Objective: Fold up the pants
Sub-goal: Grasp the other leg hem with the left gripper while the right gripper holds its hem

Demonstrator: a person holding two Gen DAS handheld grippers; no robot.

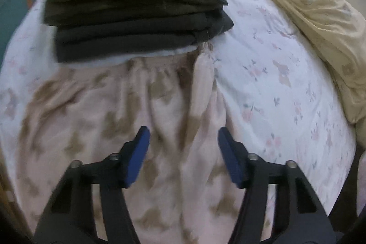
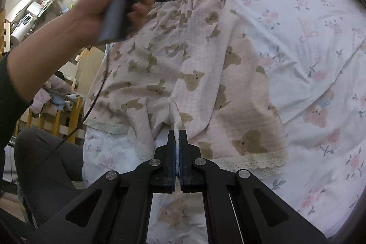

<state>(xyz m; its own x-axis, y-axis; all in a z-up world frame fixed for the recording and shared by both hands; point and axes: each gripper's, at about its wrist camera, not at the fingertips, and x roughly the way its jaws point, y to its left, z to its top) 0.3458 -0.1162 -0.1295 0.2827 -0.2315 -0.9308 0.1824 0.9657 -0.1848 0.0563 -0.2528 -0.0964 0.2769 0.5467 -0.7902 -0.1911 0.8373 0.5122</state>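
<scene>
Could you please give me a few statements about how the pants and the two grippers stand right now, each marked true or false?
1. The right gripper is shut on a strip of the pink bear-print pants. True.
2. The left gripper is clamped on the waistband. False: its jaws stand apart above the fabric, gripping nothing.
3. A stack of folded dark clothes lies beyond the waistband. True.
4. The pants hang in the air. False: they lie spread on the floral bedsheet.
5. A yellow quilt lies bunched along the bed's edge. True.
</scene>
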